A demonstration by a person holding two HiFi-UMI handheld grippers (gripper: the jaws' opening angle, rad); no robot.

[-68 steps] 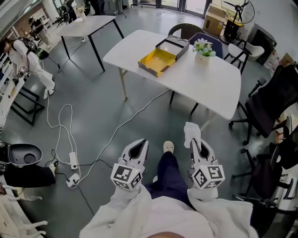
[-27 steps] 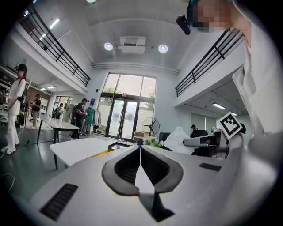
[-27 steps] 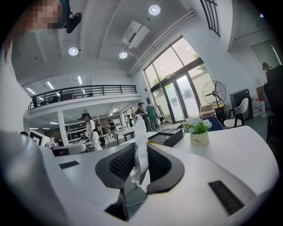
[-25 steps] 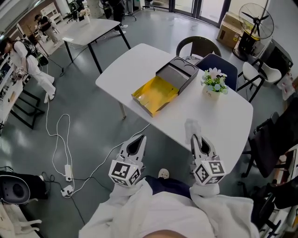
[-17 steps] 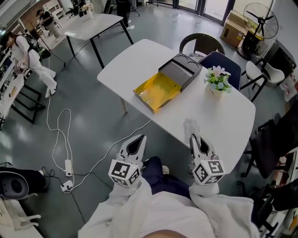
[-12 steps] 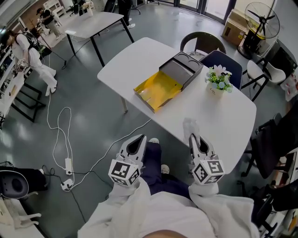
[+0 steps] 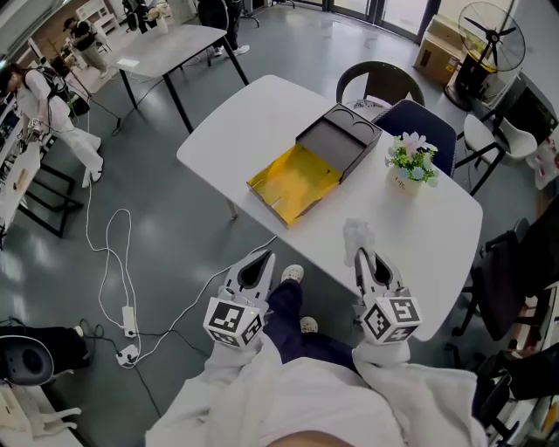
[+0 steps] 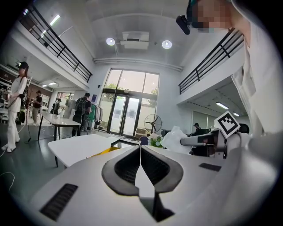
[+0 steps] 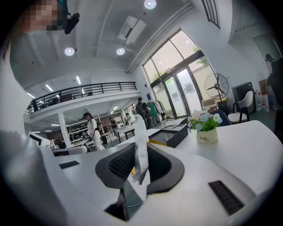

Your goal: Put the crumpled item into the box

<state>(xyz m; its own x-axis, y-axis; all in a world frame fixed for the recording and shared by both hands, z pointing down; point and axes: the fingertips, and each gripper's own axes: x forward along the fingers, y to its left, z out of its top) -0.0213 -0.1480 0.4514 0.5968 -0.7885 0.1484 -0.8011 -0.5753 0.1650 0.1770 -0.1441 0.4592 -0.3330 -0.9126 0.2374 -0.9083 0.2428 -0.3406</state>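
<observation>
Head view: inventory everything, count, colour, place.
table: 1, white, centre
box: 1, yellow and dark grey, open on table
flower pot: 1, white, right of box
chair: 1, black, behind box
second chair: 1, blue, behind flower pot
far table: 1, white, top left
cable: 1, white, floor left
fan: 1, black, top right
crumpled item: 1, white, in right gripper
left gripper: 1, white, shut, empty
right gripper: 1, white, shut on crumpled item

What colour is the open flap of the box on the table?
Yellow; the box flap shows best in the head view.
</observation>
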